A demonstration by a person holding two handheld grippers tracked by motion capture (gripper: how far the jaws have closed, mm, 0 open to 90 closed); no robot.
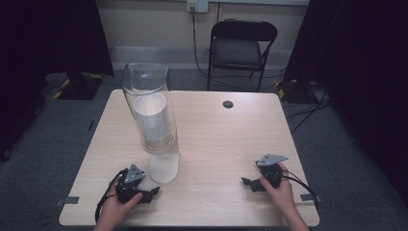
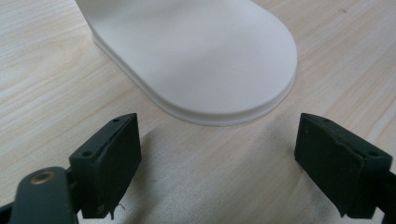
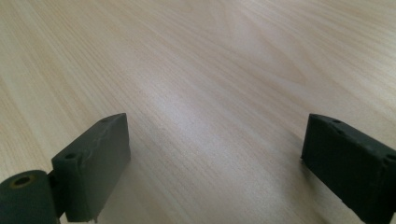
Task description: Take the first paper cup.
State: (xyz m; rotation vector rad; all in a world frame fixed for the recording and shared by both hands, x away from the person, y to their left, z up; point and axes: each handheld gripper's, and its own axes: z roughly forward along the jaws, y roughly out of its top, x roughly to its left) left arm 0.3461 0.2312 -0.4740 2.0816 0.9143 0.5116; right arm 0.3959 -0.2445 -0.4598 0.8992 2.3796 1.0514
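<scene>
Just ahead of my left gripper (image 2: 218,154), whose jaws gape wide and empty, a white, smooth paper cup (image 1: 164,167) lies on the pale wooden counter (image 1: 226,144) beside the tall clear plastic cylinder (image 1: 149,106) of stacked cups. It looks light, thin-walled and easily crushed, so I would pinch gently across its stiffer rolled rim (image 2: 224,120). My right gripper (image 1: 253,184) rests apart, jaws spread with nothing between.

We find the cylinder (image 1: 146,108) left of centre on the worktop (image 1: 221,144), cups (image 1: 153,120) stacked inside; its base (image 1: 164,167) lies just before the left gripper (image 1: 153,191).
</scene>
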